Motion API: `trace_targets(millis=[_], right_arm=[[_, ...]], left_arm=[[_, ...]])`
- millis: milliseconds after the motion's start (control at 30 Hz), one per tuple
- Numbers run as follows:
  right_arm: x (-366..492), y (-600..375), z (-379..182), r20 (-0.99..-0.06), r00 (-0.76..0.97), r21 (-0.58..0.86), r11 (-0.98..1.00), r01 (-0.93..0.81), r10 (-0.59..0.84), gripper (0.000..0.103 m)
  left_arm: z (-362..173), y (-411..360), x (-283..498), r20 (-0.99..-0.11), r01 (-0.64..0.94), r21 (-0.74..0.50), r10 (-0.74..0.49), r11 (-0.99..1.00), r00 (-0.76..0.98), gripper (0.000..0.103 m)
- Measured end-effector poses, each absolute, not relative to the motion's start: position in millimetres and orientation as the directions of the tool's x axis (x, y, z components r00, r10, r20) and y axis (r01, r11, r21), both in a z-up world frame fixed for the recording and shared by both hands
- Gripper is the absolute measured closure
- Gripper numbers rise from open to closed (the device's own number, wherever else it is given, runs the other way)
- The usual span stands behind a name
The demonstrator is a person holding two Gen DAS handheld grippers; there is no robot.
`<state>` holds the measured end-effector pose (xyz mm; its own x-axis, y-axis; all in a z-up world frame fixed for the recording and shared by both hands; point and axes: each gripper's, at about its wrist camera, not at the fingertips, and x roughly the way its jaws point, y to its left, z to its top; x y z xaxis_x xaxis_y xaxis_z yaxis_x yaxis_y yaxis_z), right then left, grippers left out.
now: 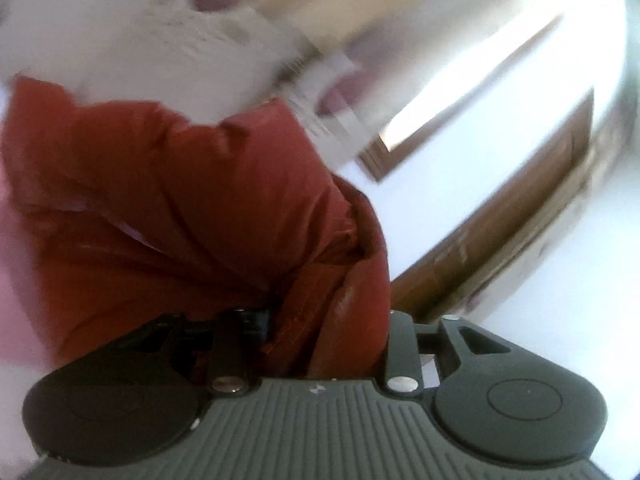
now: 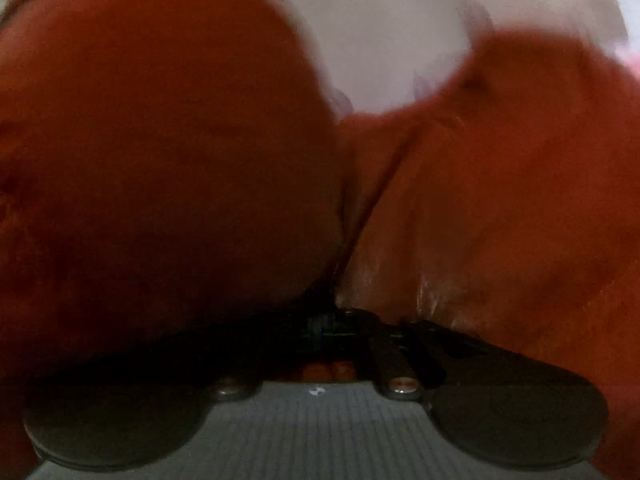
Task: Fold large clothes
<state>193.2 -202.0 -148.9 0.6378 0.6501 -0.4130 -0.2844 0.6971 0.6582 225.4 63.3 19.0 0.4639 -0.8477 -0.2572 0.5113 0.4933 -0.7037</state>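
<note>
A large red-orange garment [image 1: 172,184] fills the left and middle of the left wrist view. A thick bunch of it runs down between the fingers of my left gripper [image 1: 324,332], which is shut on it; the fingertips are buried in the cloth. In the right wrist view the same red-orange garment [image 2: 160,152] covers nearly the whole frame in two bulging folds with a crease between them. My right gripper [image 2: 340,320] is shut on that cloth at the crease, its fingers hidden under the folds.
The left wrist view is tilted and blurred: a white wall [image 1: 460,208], a brown wooden frame [image 1: 520,208] and a bright window [image 1: 472,80] lie to the right, and white bedding or cloth [image 1: 120,32] above. A pale surface [image 2: 380,32] shows above the garment in the right wrist view.
</note>
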Motion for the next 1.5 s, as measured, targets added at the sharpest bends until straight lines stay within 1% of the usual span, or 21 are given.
trace_targets(millis=[100,167,267,367,433,500,567,667,733,800,900,933,1000,1033,1067,1133,1300,1400,1433,1467,1500], right_arm=[[190.5,-235.2,-150.2,-0.398,0.626,0.740,0.638,-0.213,0.671,0.103],[172.2,-264.7,-139.5,-0.401,0.649,0.706,0.669,-0.230,0.647,0.098],[139.0,-319.3,-126.5,-0.347,0.697,0.679,0.681,-0.275,0.628,0.090],[129.3,-353.4,-133.3,-0.383,0.719,0.635,0.730,-0.251,0.580,0.089],[133.2,-371.5,-150.9,-0.382,0.712,0.702,0.686,-0.191,0.589,0.090],[136.6,-379.9,-174.1,-0.340,0.693,0.804,0.578,-0.135,0.636,0.090],[141.1,-377.2,-193.3,-0.269,0.677,0.884,0.454,-0.108,0.685,0.090],[142.8,-375.6,-199.4,-0.241,0.670,0.907,0.408,-0.102,0.702,0.090],[142.0,-379.0,-203.1,-0.224,0.661,0.925,0.370,-0.087,0.716,0.090],[141.0,-388.8,-201.8,-0.226,0.652,0.929,0.361,-0.078,0.723,0.090],[120.8,-426.7,-192.9,-0.241,0.689,0.911,0.404,-0.083,0.684,0.088],[112.5,-443.5,-185.4,-0.243,0.718,0.898,0.432,-0.088,0.652,0.085],[108.2,-470.1,-167.9,-0.211,0.764,0.878,0.461,-0.126,0.610,0.071],[109.2,-481.0,-155.5,-0.196,0.773,0.870,0.471,-0.146,0.603,0.053],[112.4,-487.3,-143.9,-0.182,0.776,0.865,0.474,-0.166,0.604,0.027],[133.9,-490.5,-115.3,-0.177,0.755,0.846,0.490,-0.211,0.631,0.002],[191.6,-446.6,-44.2,-0.326,0.656,0.685,0.649,-0.332,0.680,0.002],[224.0,-402.2,-24.6,-0.487,0.581,0.523,0.750,-0.405,0.652,0.003],[226.2,-391.7,-23.7,-0.540,0.581,0.444,0.792,-0.418,0.609,0.018],[231.6,-384.0,-25.4,-0.580,0.582,0.367,0.821,-0.437,0.570,0.051],[233.0,-384.1,-30.7,-0.611,0.578,0.322,0.837,-0.442,0.541,0.052]], left_arm=[[7.5,40.2,232.6,-0.240,0.524,-0.700,-0.851,0.485,0.467,0.067],[-1.3,40.4,234.3,-0.243,0.502,-0.711,-0.842,0.492,0.481,0.067],[-6.9,37.8,233.3,-0.251,0.488,-0.718,-0.838,0.496,0.484,0.067],[3.2,18.3,234.2,-0.288,0.513,-0.663,-0.818,0.545,0.497,0.065],[8.7,-0.4,232.5,-0.319,0.530,-0.621,-0.804,0.577,0.502,0.064],[12.4,-24.5,227.7,-0.358,0.562,-0.554,-0.785,0.615,0.506,0.061],[9.5,-51.4,220.2,-0.400,0.600,-0.467,-0.761,0.649,0.511,0.053],[-7.9,-91.8,206.2,-0.451,0.662,-0.309,-0.718,0.683,0.530,0.040],[-25.1,-110.1,200.0,-0.447,0.694,-0.226,-0.706,0.684,0.550,0.031],[-36.9,-118.5,202.3,-0.427,0.704,-0.207,-0.710,0.679,0.559,0.027],[-53.0,-121.9,199.2,-0.417,0.724,-0.145,-0.705,0.675,0.574,0.014],[-56.6,-121.8,194.2,-0.415,0.735,-0.121,-0.707,0.667,0.573,0.007],[-61.0,-131.9,188.9,-0.413,0.749,-0.075,-0.704,0.658,0.577,0.001],[-64.2,-137.4,186.2,-0.412,0.757,-0.042,-0.701,0.652,0.582,0.001],[-67.2,-144.1,183.8,-0.416,0.760,-0.004,-0.692,0.650,0.590,0.001],[-69.7,-151.3,173.9,-0.418,0.764,0.047,-0.682,0.644,0.600,0.001],[-69.3,-167.9,156.8,-0.422,0.754,0.143,-0.650,0.641,0.632,0.000],[-68.2,-175.5,145.9,-0.427,0.743,0.169,-0.631,0.648,0.648,0.000],[-67.2,-174.6,140.4,-0.422,0.745,0.166,-0.636,0.646,0.646,0.000],[-65.7,-171.1,134.2,-0.411,0.742,0.161,-0.639,0.651,0.650,0.000],[-64.3,-163.0,127.3,-0.391,0.743,0.132,-0.654,0.656,0.647,0.000]])
